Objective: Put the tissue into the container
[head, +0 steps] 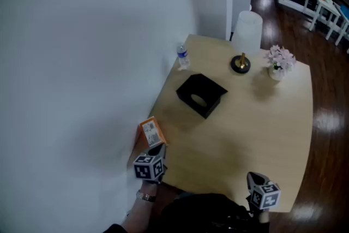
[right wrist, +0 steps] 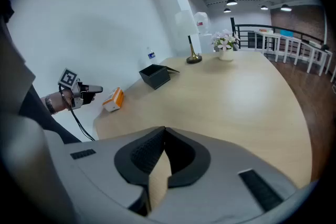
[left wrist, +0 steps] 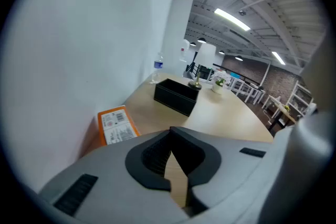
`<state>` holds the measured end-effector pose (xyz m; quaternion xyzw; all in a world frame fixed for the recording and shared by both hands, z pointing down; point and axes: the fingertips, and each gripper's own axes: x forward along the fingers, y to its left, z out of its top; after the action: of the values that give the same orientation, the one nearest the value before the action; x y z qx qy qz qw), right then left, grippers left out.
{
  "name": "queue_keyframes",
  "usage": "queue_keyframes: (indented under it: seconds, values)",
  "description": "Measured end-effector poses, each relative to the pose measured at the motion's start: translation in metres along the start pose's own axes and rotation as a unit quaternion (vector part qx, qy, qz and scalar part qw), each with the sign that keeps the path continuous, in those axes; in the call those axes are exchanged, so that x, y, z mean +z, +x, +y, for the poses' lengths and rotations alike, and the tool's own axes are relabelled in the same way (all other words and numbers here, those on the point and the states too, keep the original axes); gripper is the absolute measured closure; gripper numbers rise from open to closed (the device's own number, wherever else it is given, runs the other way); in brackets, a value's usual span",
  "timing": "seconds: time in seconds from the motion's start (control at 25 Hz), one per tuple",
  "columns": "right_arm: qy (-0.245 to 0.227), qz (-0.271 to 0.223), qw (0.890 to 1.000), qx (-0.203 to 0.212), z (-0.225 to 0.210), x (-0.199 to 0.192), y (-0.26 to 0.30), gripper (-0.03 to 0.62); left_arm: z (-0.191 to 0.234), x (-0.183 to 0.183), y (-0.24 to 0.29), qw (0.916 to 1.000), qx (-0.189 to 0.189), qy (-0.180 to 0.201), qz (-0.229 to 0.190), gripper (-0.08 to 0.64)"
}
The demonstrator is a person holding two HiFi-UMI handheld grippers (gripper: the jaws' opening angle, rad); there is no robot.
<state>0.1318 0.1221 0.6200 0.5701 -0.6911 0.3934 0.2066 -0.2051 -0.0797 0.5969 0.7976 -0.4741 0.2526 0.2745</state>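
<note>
An orange and white tissue pack lies at the table's near left corner, close to the wall. The black open-topped container stands further in, toward the table's middle. My left gripper hovers just in front of the pack, apart from it, shut with nothing in it. In the left gripper view its jaws meet at the tips, with the pack ahead left and the container beyond. My right gripper is at the near edge, shut and empty. The right gripper view also shows the pack, the container and the left gripper.
A water bottle stands by the white wall. A brass stand on a dark base and a vase of pink flowers sit at the far side. A white cylinder stands behind the wooden table. Dark floor lies to the right.
</note>
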Motion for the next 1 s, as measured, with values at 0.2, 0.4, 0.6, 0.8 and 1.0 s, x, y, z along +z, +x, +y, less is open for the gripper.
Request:
queue_keyframes:
  seconds: [0.2, 0.4, 0.6, 0.8, 1.0]
  values:
    - [-0.039, -0.002, 0.999, 0.008, 0.021, 0.033, 0.014, 0.586, 0.051, 0.005, -0.001, 0.9976, 0.066, -0.017, 0.003, 0.557]
    - [-0.076, 0.005, 0.997, 0.032, 0.047, 0.05, 0.031, 0.586, 0.073, -0.005, 0.017, 0.9912, 0.115, -0.056, 0.033, 0.145]
    - [-0.088, 0.026, 0.995, 0.04, 0.054, 0.046, 0.038, 0.586, 0.092, -0.005, 0.047, 0.9836, 0.155, -0.076, 0.052, 0.023]
    - [-0.081, 0.028, 0.996, 0.028, 0.046, 0.044, 0.036, 0.586, 0.104, -0.018, 0.071, 0.9774, 0.161, -0.106, 0.086, 0.023]
    - [-0.063, 0.026, 0.997, 0.02, 0.042, 0.042, 0.034, 0.586, 0.115, -0.032, 0.082, 0.9702, 0.164, -0.131, 0.121, 0.039]
